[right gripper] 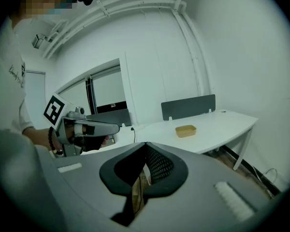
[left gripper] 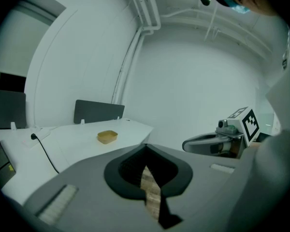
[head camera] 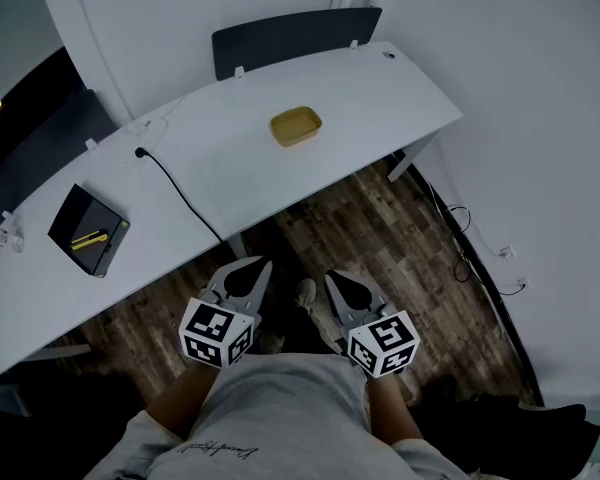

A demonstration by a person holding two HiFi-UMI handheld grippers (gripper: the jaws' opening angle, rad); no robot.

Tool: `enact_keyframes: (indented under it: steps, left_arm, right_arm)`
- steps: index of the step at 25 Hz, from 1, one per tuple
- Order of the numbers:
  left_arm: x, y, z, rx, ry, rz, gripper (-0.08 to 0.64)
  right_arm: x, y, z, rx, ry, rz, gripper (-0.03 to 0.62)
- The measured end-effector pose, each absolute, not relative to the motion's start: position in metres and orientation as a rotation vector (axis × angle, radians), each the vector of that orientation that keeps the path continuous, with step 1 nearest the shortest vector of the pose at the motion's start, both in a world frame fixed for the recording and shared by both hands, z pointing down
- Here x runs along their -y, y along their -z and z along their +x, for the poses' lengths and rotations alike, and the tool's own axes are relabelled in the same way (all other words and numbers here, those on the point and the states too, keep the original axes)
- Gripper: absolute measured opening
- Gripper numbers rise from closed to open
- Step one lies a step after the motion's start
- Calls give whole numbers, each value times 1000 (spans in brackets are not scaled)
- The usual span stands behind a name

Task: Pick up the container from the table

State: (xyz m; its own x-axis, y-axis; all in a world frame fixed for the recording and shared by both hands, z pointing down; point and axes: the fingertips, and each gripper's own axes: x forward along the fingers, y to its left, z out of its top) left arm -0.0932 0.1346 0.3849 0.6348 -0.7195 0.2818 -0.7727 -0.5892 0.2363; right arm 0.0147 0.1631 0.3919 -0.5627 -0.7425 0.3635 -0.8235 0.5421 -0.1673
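Note:
The container [head camera: 296, 126] is a shallow tan tray lying alone on the white curved table [head camera: 380, 98], towards its far side. It also shows small and far off in the left gripper view [left gripper: 107, 137] and in the right gripper view [right gripper: 185, 130]. Both grippers hang low in front of the person's lap, over the wooden floor and well short of the table's near edge. My left gripper [head camera: 263, 266] [left gripper: 145, 149] is shut with nothing in it. My right gripper [head camera: 332, 279] [right gripper: 145, 146] is shut and empty too. Both point towards the table.
A black box [head camera: 90, 230] with a yellow item on top sits on the table's left part. A black cable [head camera: 175, 188] runs across the table and over its near edge. A dark panel [head camera: 295, 38] stands behind the table. Loose cables [head camera: 470, 248] lie on the floor at right.

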Motion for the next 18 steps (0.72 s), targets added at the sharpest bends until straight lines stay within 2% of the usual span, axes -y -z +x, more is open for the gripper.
enact_keyframes:
  steps: [18]
  left_arm:
    - [-104,-386,-86,1187,-227,2530,2]
  right_arm:
    - [-133,-391,24,2541,-471,1328,15]
